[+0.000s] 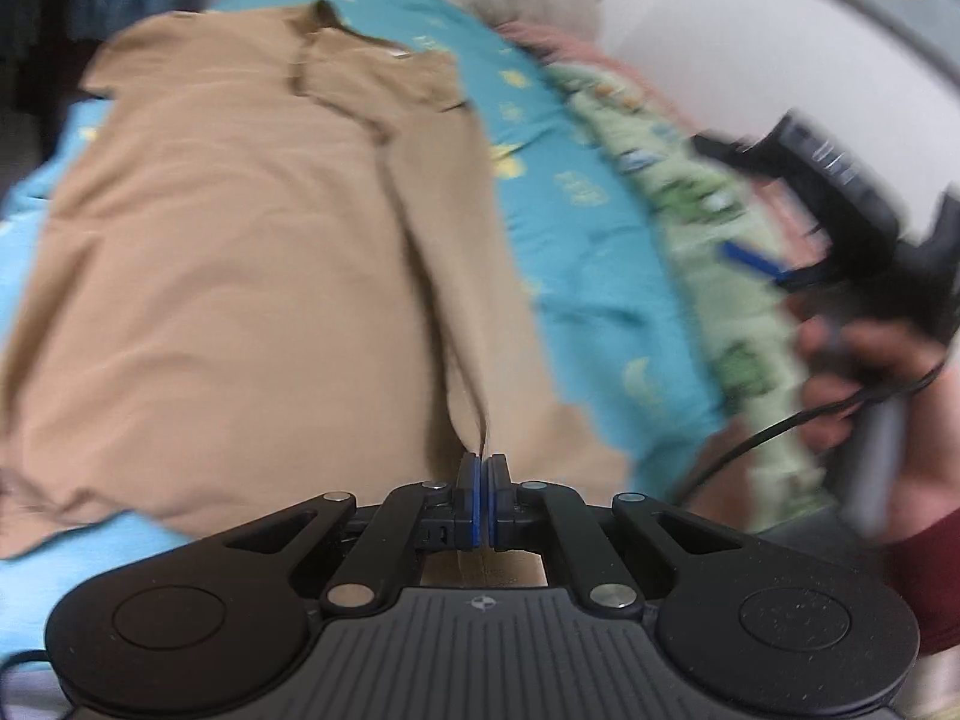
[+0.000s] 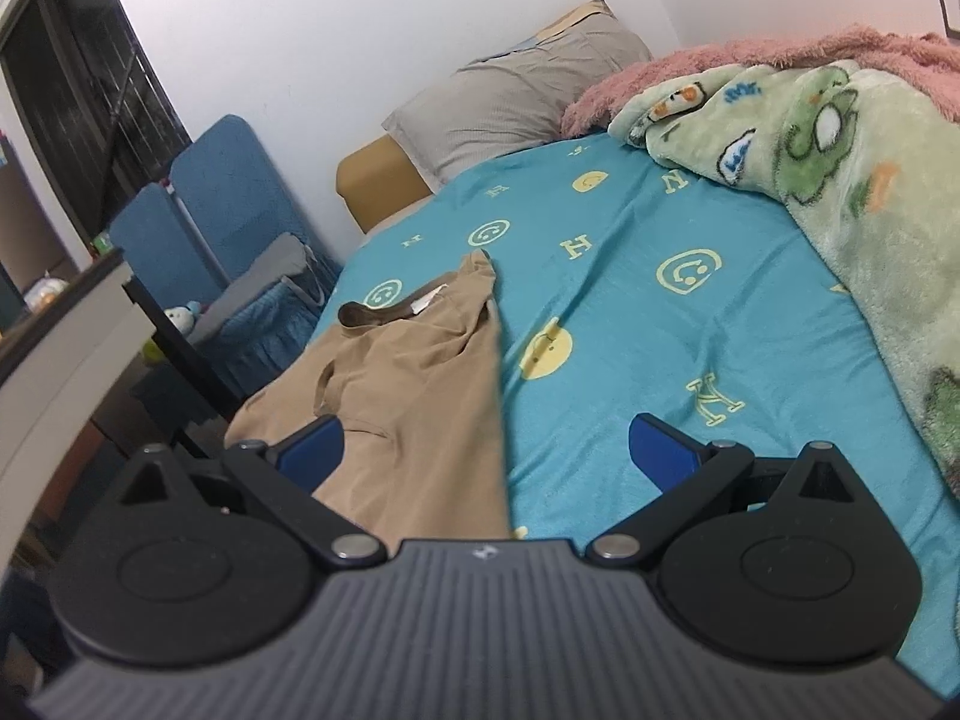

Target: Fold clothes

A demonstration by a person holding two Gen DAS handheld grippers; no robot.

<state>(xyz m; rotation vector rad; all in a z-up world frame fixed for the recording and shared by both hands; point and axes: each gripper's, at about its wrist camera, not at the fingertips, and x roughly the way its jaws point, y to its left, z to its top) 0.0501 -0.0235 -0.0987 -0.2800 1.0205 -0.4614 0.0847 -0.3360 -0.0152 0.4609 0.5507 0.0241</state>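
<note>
A tan T-shirt [image 1: 228, 252] lies spread on the teal bedsheet [image 1: 588, 252], collar at the far end, its right side folded inward along a lengthwise crease. My left gripper [image 1: 482, 468] is shut on the shirt's hem at the near end of that fold. My right gripper [image 2: 486, 450] is open and empty, held above the shirt's [image 2: 414, 396] right edge and the teal sheet [image 2: 660, 324]. It shows blurred in the left wrist view [image 1: 840, 222], off to the right above the blanket.
A green cartoon blanket [image 2: 852, 192] and a pink fleece [image 2: 780, 54] lie heaped along the bed's right side. A grey pillow [image 2: 516, 96] lies at the head. A blue chair [image 2: 222, 222] and a dark desk [image 2: 120, 324] stand left of the bed.
</note>
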